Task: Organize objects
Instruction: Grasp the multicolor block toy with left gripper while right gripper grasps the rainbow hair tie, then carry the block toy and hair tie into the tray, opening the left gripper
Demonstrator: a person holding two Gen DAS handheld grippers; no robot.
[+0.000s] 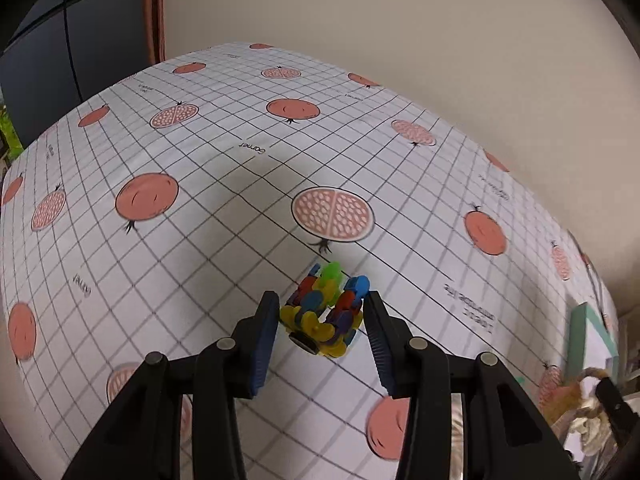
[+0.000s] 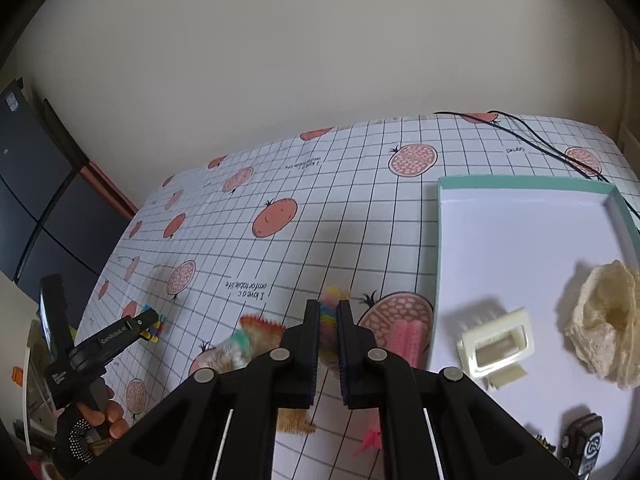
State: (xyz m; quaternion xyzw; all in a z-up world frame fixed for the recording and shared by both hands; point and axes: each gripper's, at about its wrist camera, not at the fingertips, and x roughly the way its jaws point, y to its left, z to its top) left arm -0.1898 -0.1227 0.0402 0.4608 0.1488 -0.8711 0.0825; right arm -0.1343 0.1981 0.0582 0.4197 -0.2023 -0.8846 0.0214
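Observation:
A toy of interlocked plastic discs [image 1: 324,312], yellow, red, blue and green, rests on the pomegranate-print tablecloth [image 1: 200,152]. My left gripper [image 1: 322,300] has a finger against each side of it, shut on the toy. In the right wrist view the same left gripper [image 2: 150,322] shows at the far left with the toy [image 2: 155,331] at its tip. My right gripper [image 2: 328,308] is shut on a fuzzy pastel thing [image 2: 330,314], yellow, pink and blue, held above the cloth just left of the teal-rimmed white tray [image 2: 520,183].
In the tray lie a cream lacy scrunchie [image 2: 604,320], a small cream plastic frame [image 2: 496,344] and a black gadget [image 2: 582,440]. A pink roller [image 2: 410,340], an orange-fringed piece [image 2: 260,326], a bead bag [image 2: 228,354] and a black cable [image 2: 540,140] lie on the cloth.

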